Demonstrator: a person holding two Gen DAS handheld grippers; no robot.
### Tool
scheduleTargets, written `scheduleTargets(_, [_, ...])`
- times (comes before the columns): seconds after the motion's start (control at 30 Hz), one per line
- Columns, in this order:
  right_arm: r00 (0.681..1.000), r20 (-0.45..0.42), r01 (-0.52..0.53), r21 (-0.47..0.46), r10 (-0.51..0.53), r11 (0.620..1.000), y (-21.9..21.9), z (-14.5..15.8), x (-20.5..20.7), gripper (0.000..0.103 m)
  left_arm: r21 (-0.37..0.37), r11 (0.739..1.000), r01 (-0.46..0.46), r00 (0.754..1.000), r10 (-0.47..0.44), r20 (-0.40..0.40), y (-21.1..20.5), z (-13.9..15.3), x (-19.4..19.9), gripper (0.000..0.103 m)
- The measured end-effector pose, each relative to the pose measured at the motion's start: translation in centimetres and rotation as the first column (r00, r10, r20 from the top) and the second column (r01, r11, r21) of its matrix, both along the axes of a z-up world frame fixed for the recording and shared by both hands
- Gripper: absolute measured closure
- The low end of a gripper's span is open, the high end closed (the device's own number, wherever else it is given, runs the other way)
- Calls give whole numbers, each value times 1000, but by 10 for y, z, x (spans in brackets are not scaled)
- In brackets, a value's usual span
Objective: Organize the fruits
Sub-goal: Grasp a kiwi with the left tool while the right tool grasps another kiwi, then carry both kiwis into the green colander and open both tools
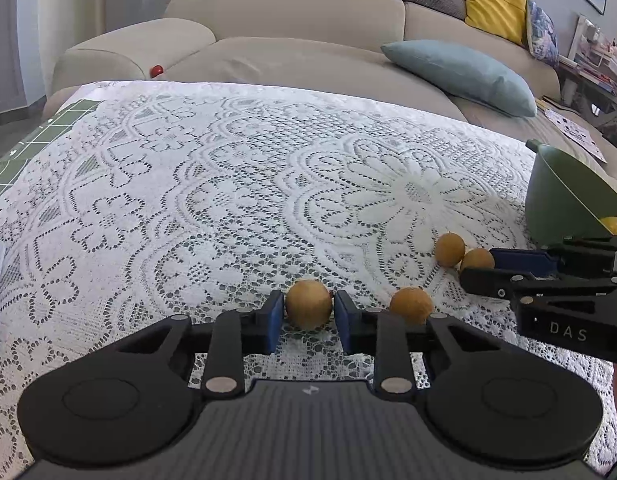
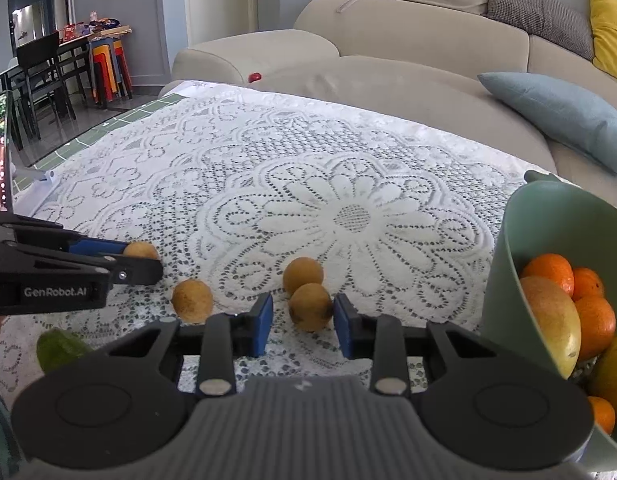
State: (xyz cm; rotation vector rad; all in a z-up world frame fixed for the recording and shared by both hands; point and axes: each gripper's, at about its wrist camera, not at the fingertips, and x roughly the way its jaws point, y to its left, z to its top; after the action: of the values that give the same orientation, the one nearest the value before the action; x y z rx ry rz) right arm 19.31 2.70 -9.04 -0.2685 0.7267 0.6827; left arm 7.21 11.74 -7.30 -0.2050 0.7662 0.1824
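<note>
I'm gripping two brown fruits on the lace cloth (image 1: 228,184).
Left gripper (image 1: 308,314) is clamping one brown fruit (image 1: 308,304); right gripper (image 2: 303,322) is clamping another brown fruit (image 2: 310,306).

Four small round fruits (image 2: 192,300) lay on the lace cloth (image 2: 348,216) over the tabletop, two touching each other. A bowl (image 2: 520,248) holding oranges (image 2: 548,270) stood to their right; a sofa (image 2: 408,40) ran behind.
</note>
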Motion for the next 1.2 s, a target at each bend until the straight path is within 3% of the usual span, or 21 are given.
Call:
scheduleTargets(0.03, [1000,-3,5,-2,-5,1000,0,0,1,82,2,1000,-2,1000,2,0,0,0,0,71])
scheduleTargets(0.43, [1000,16,7,-22,-6,1000,-2,5,-4,83,2,1000,-30,1000,30,7,-2,4,-1,75])
scheduleTargets(0.77, [990,140,-20,-1,20,1000,-8,40,-26,83,17,1000,-13,997,12,81,-27,31,-6,75])
scheduleTargets(0.93, [979,205,-8,26,3,1000,-17,61,-30,83,29,998,-47,988,42,152,-47,53,-8,75])
scheduleTargets(1.2, [954,282,95,46,-104,994,-48,83,-21,83,-68,995,-69,974,82,209,-76,81,5,75])
